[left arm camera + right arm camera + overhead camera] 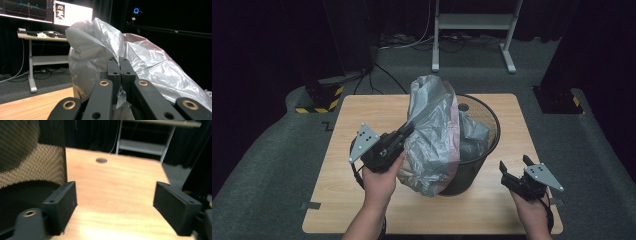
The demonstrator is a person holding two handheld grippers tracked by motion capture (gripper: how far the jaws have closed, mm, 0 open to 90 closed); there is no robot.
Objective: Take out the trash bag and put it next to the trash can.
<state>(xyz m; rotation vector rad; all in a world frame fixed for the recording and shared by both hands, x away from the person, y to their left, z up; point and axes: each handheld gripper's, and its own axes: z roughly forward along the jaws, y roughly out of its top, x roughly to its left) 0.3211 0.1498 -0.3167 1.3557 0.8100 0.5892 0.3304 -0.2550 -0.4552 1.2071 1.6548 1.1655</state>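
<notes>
mesh bin (484, 131) | holds grey bag (432, 135) | left gripper (404, 131) pinching bag

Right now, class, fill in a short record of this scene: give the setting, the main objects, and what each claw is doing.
setting: wooden table in a dark room
bin: black mesh wastebasket standing on the table
bag: grey plastic bag bunched up over the wastebasket's near-left rim, partly inside
left claw: shut on a fold of the bag
right claw: open, holding nothing, beside the wastebasket
table hole: round dark grommet behind the wastebasket
</notes>
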